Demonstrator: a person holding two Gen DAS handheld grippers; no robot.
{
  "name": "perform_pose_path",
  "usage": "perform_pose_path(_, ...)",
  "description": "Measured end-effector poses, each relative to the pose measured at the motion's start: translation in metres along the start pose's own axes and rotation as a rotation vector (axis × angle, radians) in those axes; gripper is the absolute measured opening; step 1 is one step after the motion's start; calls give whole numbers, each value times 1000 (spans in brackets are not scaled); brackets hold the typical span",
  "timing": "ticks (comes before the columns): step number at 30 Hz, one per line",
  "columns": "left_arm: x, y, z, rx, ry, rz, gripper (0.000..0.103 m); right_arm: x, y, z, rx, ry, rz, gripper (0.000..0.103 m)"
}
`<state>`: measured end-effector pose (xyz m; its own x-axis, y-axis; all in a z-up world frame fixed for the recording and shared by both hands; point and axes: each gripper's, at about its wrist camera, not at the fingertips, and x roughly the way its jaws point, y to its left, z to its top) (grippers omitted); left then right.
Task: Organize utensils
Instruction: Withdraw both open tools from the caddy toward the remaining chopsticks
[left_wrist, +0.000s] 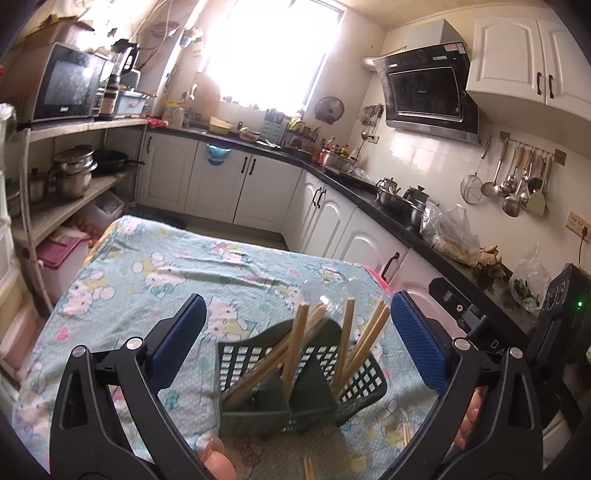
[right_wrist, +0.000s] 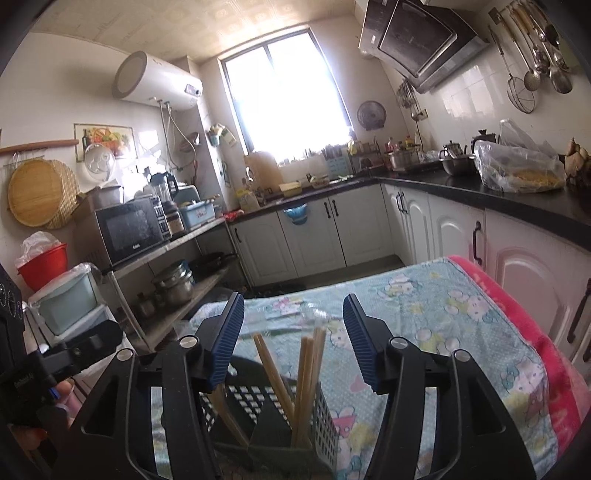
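Nearest the left camera, two loose chopsticks (left_wrist: 308, 468) are lying on the tablecloth (left_wrist: 147, 266) at the bottom edge, their long axes running toward the lens. Just beyond them the dark green utensil basket (left_wrist: 295, 384) is standing on the cloth, and wooden chopsticks (left_wrist: 295, 347) are sticking up out of its compartments, leaning at different angles with their tips fanning upward and away. A clear wrapper (left_wrist: 325, 291) is sitting over some of the tips.

The left gripper (left_wrist: 297, 321) is hanging above the basket with its blue pads spread wide; the chopstick tips are rising into the gap without touching either pad. The right gripper (right_wrist: 293, 336) is likewise held open over the same basket (right_wrist: 266, 417), with chopsticks (right_wrist: 310, 369) pointing up between its fingers, clear of both.

Beyond the basket the cloth is stretching bare to the table's far edge. A pink edging (right_wrist: 517, 306) is running along the right side, close to the white cabinets (right_wrist: 443, 225).
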<state>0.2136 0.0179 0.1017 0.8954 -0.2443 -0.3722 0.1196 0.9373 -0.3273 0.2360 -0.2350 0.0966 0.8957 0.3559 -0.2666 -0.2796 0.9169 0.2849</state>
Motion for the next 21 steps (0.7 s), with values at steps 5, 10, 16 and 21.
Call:
perform_pose_path(5, -9, 6, -9, -12, 12, 16, 92, -10, -2, -8, -1, 31, -11, 55)
perform_pose_path(10, -18, 6, -18, 4, 11, 26, 92, -21, -1, -16, -16, 60, -19, 57)
perform_pose_path(16, -26, 5, -31, 16, 26, 27, 92, -35, -1, -29, -35, 100, -32, 59)
perform_pose_path(21, -29, 3, -44, 22, 50, 21, 92, -43, -2, -42, -39, 138, -28, 62)
